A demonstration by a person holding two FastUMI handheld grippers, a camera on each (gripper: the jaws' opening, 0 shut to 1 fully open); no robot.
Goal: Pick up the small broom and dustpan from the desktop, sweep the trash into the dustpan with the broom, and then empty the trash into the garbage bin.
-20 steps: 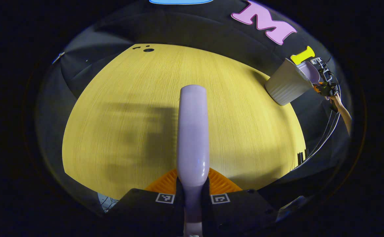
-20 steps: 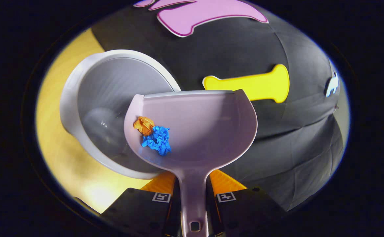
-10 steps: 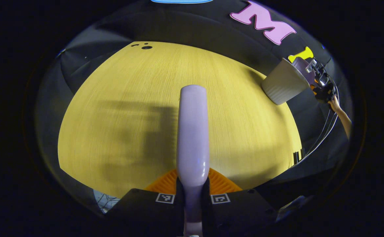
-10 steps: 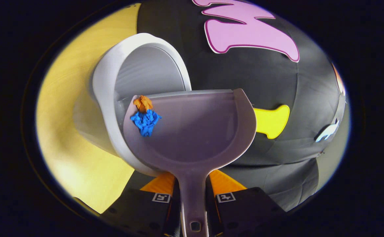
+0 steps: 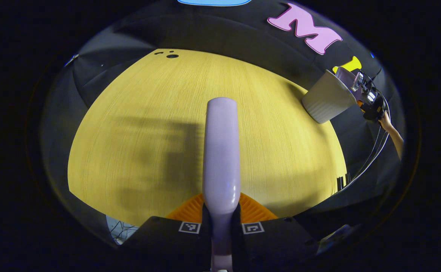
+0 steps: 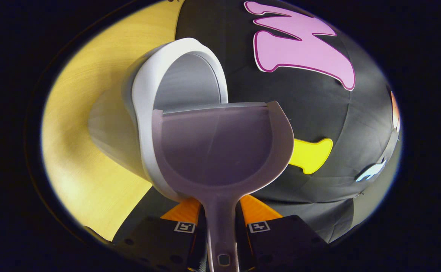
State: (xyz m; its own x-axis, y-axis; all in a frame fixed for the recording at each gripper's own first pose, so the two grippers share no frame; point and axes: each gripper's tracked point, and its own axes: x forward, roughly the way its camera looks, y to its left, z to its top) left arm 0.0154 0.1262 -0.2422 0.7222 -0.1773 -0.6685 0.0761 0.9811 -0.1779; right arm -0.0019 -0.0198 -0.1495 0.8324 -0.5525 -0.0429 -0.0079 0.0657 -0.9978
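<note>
In the right gripper view my right gripper (image 6: 220, 223) is shut on the handle of the lilac dustpan (image 6: 220, 147). The pan is tipped over the mouth of the white ribbed garbage bin (image 6: 144, 109), its front lip over the rim. No trash lies in the pan. In the left gripper view my left gripper (image 5: 220, 221) is shut on the lilac broom handle (image 5: 221, 151), which points out over the wooden desktop (image 5: 137, 124). Far right in that view stand the bin (image 5: 327, 98), the dustpan (image 5: 347, 75) and the right gripper (image 5: 369, 100) held by a hand.
The bin stands at the desktop's edge against the black cloth wall (image 6: 318, 109). Small dark holes (image 5: 172, 56) mark the desktop's far end. Cables (image 5: 371, 155) hang beside the person's arm (image 5: 392, 132).
The dustpan tipped further over the bin; the orange and blue paper scraps slid to its lip and have left the pan. The broom has barely moved.
</note>
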